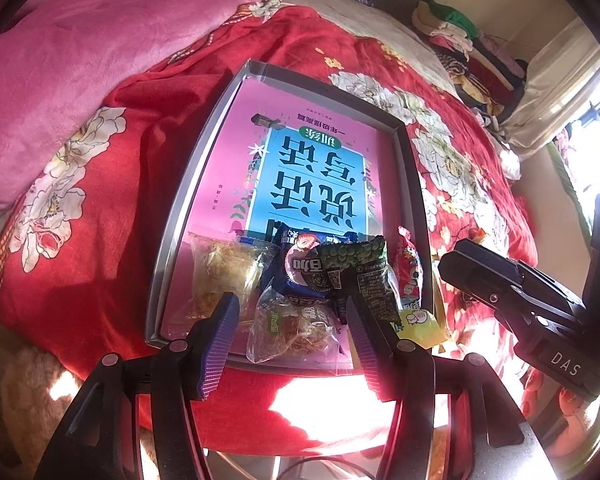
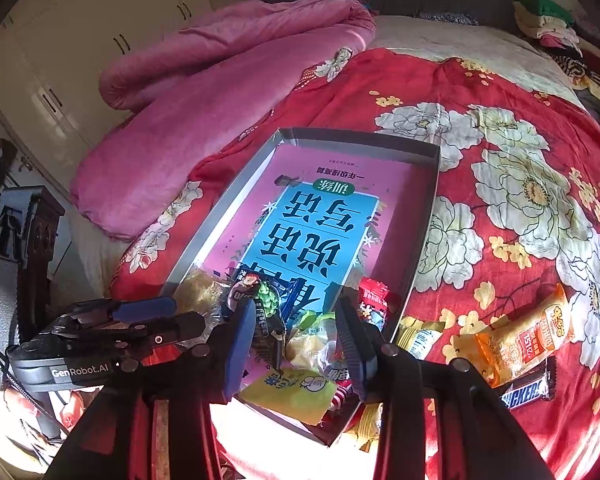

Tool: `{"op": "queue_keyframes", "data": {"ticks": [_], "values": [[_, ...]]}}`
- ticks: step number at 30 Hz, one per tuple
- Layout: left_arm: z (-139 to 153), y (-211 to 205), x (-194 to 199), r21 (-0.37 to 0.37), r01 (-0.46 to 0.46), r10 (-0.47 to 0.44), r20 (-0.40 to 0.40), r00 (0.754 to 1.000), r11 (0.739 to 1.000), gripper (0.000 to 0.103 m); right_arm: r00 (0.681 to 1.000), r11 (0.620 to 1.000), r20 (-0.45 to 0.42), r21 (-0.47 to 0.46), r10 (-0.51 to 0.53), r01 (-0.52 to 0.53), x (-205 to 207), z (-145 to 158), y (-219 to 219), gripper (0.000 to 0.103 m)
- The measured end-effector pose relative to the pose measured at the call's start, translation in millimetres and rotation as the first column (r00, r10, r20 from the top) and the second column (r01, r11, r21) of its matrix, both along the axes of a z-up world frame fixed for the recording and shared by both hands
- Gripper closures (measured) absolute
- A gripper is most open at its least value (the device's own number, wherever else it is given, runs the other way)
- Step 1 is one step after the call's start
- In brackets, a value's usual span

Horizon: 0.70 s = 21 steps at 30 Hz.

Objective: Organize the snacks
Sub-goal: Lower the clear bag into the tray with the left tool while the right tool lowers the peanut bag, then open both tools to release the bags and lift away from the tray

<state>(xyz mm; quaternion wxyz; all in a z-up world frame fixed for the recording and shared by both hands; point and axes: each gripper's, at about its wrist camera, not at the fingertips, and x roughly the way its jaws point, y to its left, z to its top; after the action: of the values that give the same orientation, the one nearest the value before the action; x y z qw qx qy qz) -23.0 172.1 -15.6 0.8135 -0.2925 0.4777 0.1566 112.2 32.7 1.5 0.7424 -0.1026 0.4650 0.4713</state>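
bed (image 2: 480,92): red floral cover, I see grey tray (image 1: 220,120) on it
snacks: piled at tray's near end
left hand-held gripper (image 1: 290,332): parted, over clear pkt (image 1: 296,332), no grip
right hand-held gripper (image 2: 296,334): parted, holds nothing

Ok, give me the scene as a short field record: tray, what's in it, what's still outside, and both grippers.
tray: shallow grey box on the red floral bedspread, a pink and blue book lying flat inside
in tray: clear pastry packet, blue cookie packet, green pea packet, red packet, yellow packet, all at the near end
outside tray: orange packet, Snickers bar
left gripper: open, over a clear packet
right gripper: open, over the yellow packet
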Motion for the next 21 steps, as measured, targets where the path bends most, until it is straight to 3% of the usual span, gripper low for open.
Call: {"op": "queue_keyframes", "data": {"ticks": [14,21], "values": [[15,-7,1,0.088,0.002,-0.002,0.002,1.0,0.996,0.029,0.998,0.999,0.049,0.027,-0.036,0.035,0,10,-11,0.048],[22,-13,3,0.11,0.012,-0.014,0.018,1.0,0.994,0.029,0.994,0.996,0.079,0.049,-0.073,0.07,2,17,-21,0.041]]}}
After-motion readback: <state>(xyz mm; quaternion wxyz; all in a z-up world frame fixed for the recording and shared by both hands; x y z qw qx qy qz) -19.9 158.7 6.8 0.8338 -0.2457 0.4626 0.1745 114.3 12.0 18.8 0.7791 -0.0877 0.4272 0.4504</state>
